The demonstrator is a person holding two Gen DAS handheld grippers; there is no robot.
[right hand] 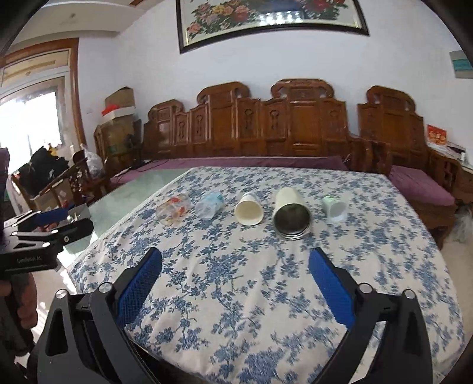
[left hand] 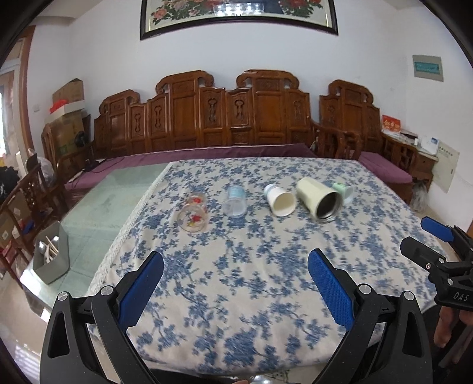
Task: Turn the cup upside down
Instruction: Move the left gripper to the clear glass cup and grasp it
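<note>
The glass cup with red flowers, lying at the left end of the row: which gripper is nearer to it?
Left. The left gripper hovers open just short of the glass cup, slightly to its right. The right gripper hovers open farther right, before the cream steel-lined cup.

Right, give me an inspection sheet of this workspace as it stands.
Surface: floral tablecloth over a glass-topped table.
Job's things: five cups in a row, all lying on their sides: flowered glass, clear plastic cup, white paper cup, cream steel-lined tumbler, small pale green cup.
Clutter: grey utensil holder at the table's left edge.
Grippers: left hand-held gripper and right hand-held gripper both open, empty, short of the cups.
Cables: a dark cable on the bench.
Surroundings: carved wooden bench, framed flower picture, stacked boxes.
</note>
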